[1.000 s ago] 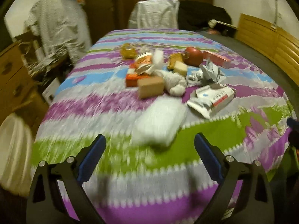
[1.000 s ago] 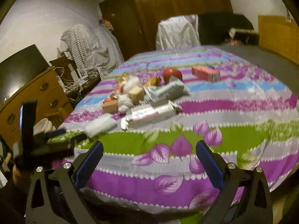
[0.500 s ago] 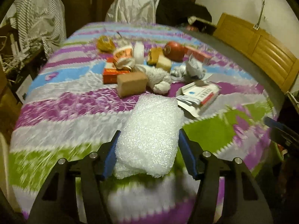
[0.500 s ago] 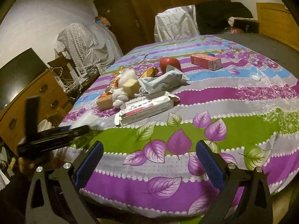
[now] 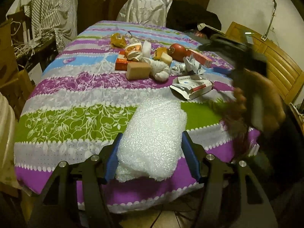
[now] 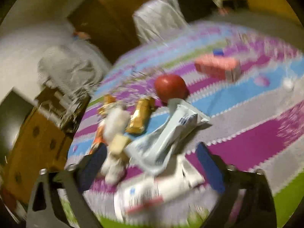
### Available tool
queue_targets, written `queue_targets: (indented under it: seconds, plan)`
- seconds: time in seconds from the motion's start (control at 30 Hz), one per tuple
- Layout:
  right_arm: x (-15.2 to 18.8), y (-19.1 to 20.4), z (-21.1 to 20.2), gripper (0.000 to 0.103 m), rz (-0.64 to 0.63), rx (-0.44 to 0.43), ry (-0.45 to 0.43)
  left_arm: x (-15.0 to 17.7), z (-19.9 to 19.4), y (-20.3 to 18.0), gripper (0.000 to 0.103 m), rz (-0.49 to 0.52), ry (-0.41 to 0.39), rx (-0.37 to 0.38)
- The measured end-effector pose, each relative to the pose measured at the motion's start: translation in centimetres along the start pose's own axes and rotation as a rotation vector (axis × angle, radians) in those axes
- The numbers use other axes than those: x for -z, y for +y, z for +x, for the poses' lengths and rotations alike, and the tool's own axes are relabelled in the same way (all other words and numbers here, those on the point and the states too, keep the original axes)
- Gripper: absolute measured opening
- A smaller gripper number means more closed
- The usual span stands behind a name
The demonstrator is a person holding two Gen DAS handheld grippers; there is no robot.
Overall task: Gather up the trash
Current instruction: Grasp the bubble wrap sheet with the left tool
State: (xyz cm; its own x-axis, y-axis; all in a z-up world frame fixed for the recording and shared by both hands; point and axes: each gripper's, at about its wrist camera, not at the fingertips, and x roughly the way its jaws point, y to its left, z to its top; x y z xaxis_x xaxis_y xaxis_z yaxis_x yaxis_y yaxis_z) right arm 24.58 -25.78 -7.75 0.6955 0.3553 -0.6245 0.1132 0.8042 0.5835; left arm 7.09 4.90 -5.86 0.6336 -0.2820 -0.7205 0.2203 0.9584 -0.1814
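A roll of white bubble wrap [image 5: 152,133] lies at the near edge of the striped bedspread [image 5: 76,117], and my left gripper [image 5: 152,134] is shut on it, blue pads pressing both sides. The right wrist view is blurred. My right gripper [image 6: 152,146] hangs low over the trash pile with its jaws closing. A crumpled pale packet [image 6: 171,133] and a flat white carton [image 6: 157,191] lie between the fingers, which are not pressing on them. Further back are a red round fruit [image 6: 170,85], a gold wrapper [image 6: 139,115] and a pink box [image 6: 218,66].
In the left wrist view a blurred hand [image 5: 256,98] holds the right gripper beside the carton [image 5: 191,87]. A tan block [image 5: 137,70] and orange box [image 5: 121,62] lie in the pile. A wooden dresser [image 6: 34,142] stands left, a headboard [image 5: 275,60] right, a covered chair [image 5: 144,7] behind.
My left gripper closed on the bubble wrap and drew it toward the near bed edge. My right gripper swept in over the trash pile, rolled, and its jaws narrowed.
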Motion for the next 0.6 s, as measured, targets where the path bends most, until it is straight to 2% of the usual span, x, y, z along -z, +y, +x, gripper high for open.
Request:
queue_targets:
  seconds: [0.1, 0.17, 0.2, 0.27, 0.4, 0.47, 0.6]
  plan:
    - [-1.0, -1.5, 2.9, 0.069, 0.106, 0.022, 0.069, 0.2, 0.2, -0.1, 0.059, 0.018, 0.005, -0.016]
    - [-1.0, -2.6, 4.2, 0.058, 0.167, 0.017, 0.105, 0.4, 0.7, 0.1, 0.059, 0.008, 0.023, -0.013]
    - [-0.8, -2.8, 4.5, 0.040, 0.177, -0.006, 0.117, 0.5, 0.8, 0.1, 0.059, 0.004, 0.027, -0.012]
    - [-0.9, -2.9, 4.2, 0.029, 0.171, -0.044, 0.099, 0.7, 1.0, 0.3, 0.059, -0.004, 0.032, -0.010]
    - [-1.5, -2.4, 1.5, 0.027, 0.149, -0.141, 0.007, 0.3, 0.8, 0.4, 0.059, -0.021, 0.019, -0.022]
    - [-1.9, -1.0, -0.7, 0.027, 0.077, -0.151, -0.035, 0.1, 0.5, 0.5, 0.059, -0.026, 0.009, -0.039]
    - [-0.8, 3.1, -5.9, 0.027, -0.114, -0.170, -0.091, -1.1, 0.5, 0.6, 0.059, -0.032, 0.007, -0.140]
